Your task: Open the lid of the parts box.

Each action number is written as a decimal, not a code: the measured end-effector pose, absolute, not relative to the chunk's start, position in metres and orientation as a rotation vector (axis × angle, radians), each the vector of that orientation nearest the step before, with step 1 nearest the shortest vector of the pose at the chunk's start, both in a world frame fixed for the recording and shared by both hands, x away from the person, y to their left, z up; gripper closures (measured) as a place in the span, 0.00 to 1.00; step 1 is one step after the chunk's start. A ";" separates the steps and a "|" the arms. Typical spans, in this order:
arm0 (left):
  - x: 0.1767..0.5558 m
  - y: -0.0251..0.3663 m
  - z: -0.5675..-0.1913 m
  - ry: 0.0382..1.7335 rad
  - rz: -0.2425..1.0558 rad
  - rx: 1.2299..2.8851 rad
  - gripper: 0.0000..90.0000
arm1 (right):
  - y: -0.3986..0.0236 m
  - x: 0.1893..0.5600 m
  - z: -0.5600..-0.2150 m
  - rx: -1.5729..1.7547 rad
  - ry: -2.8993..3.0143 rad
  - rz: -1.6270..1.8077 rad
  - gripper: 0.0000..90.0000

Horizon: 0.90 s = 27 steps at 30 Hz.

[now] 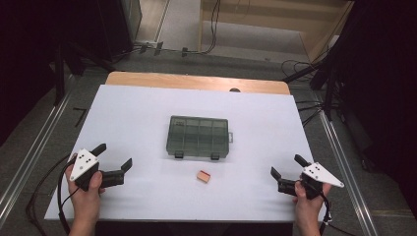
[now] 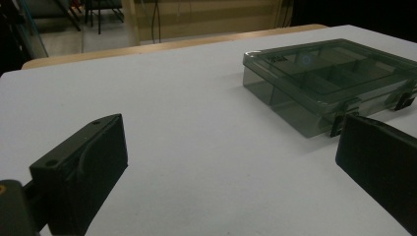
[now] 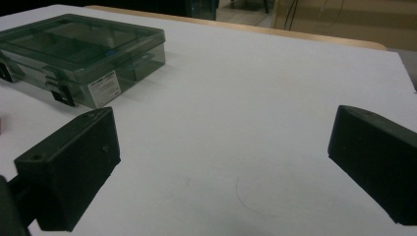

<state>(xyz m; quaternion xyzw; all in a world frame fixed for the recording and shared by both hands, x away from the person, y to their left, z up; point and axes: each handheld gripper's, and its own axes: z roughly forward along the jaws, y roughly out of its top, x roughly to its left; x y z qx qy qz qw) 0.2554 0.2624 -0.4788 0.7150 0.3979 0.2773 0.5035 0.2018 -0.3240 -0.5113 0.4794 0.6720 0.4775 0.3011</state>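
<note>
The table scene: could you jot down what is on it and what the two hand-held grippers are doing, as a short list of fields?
Surface: white-covered table
Box: translucent grey-green plastic compartment box, lid closed, latches on the person's side
Small item: little orange-tan block, just in front of the box, apart from it
Left gripper: jaws open, holding nothing
Right gripper: jaws open, holding nothing

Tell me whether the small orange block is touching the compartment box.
Apart. The high view shows bare white table between the small orange block and the compartment box.
</note>
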 end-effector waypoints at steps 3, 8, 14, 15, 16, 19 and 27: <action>0.257 0.262 -0.477 0.964 0.669 1.724 0.00 | -0.320 0.207 -0.512 1.254 1.805 1.263 0.00; 0.256 0.251 -0.477 0.943 0.645 1.747 0.00 | -0.310 0.211 -0.510 1.246 1.827 1.293 0.00; 0.259 0.237 -0.475 0.925 0.618 1.769 0.00 | -0.305 0.211 -0.501 1.220 1.827 1.303 0.00; 0.259 0.234 -0.475 0.918 0.616 1.781 0.00 | -0.304 0.212 -0.500 1.226 1.827 1.305 0.00; 0.260 0.232 -0.474 0.918 0.621 1.784 0.00 | -0.303 0.214 -0.497 1.221 1.831 1.309 0.00; 0.262 0.229 -0.472 0.911 0.595 1.791 0.00 | -0.301 0.216 -0.492 1.210 1.838 1.312 0.00; 0.272 0.219 -0.465 0.897 0.568 1.803 0.00 | -0.296 0.223 -0.477 1.174 1.853 1.307 0.00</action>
